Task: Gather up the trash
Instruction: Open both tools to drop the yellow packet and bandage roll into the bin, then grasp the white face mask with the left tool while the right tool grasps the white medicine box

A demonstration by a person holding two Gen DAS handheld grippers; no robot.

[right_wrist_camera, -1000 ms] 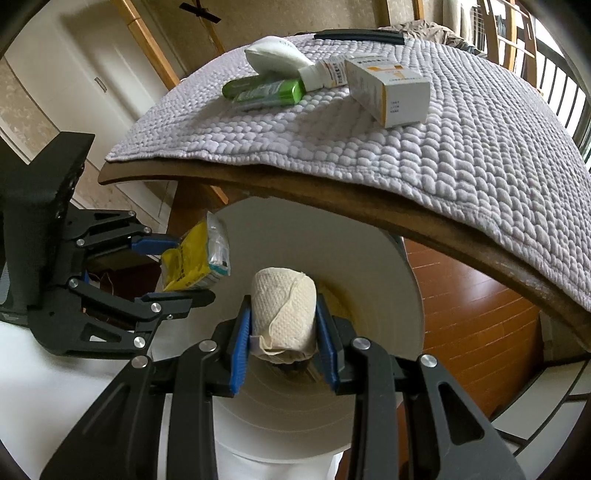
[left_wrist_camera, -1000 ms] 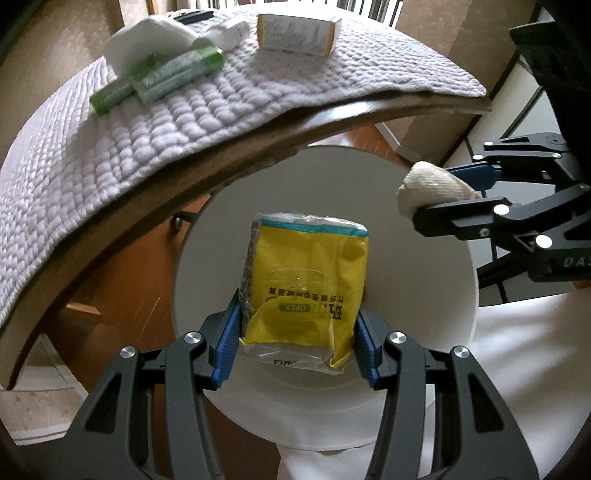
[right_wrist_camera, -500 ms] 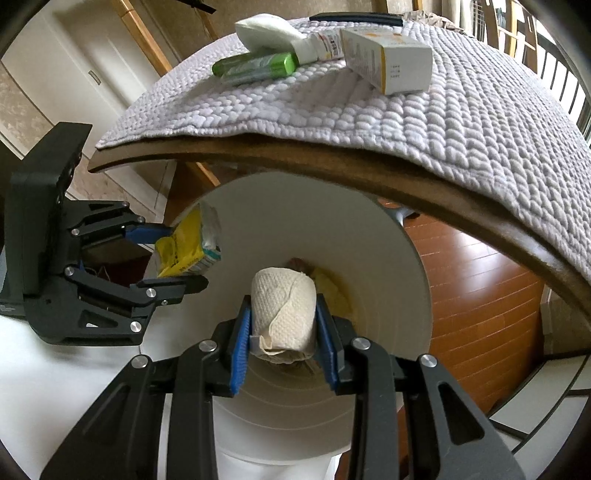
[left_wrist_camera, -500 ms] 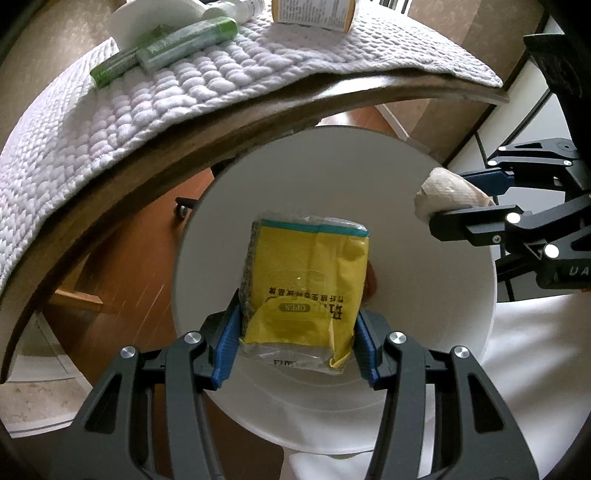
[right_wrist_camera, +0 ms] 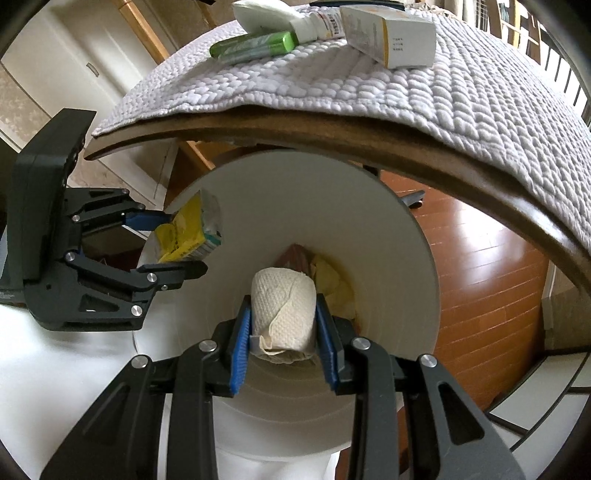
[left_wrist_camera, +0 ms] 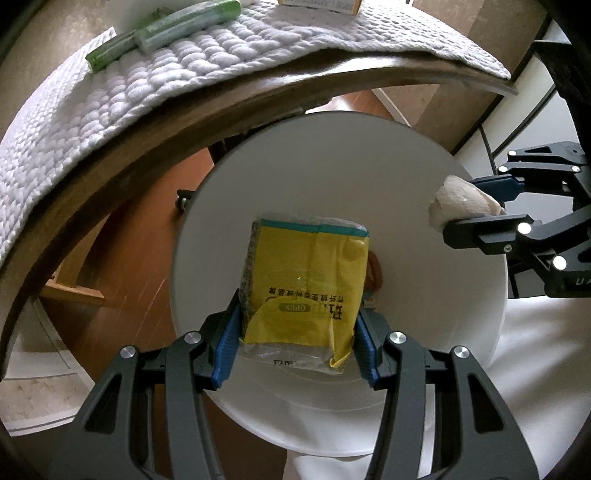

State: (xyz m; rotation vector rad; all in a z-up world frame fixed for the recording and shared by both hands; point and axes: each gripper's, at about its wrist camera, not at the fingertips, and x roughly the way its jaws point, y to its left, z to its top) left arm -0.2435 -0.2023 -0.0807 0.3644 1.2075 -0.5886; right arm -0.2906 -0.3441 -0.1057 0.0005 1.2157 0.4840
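My left gripper is shut on a yellow plastic packet and holds it over the mouth of a white round bin. The same packet and left gripper show at the left in the right wrist view. My right gripper is shut on a crumpled paper towel wad above the bin. That wad sits at the bin's right rim in the left wrist view, in the right gripper. Yellow and reddish scraps lie at the bin's bottom.
A table edge under a quilted grey cover overhangs the bin's far side. On it lie green tubes, a white bottle and a white carton. Wooden floor lies to the right.
Both grippers have sunk closer to the bin with their loads, so the bin's mouth looks larger and the table top has slid up in both views. Neither grip has changed.
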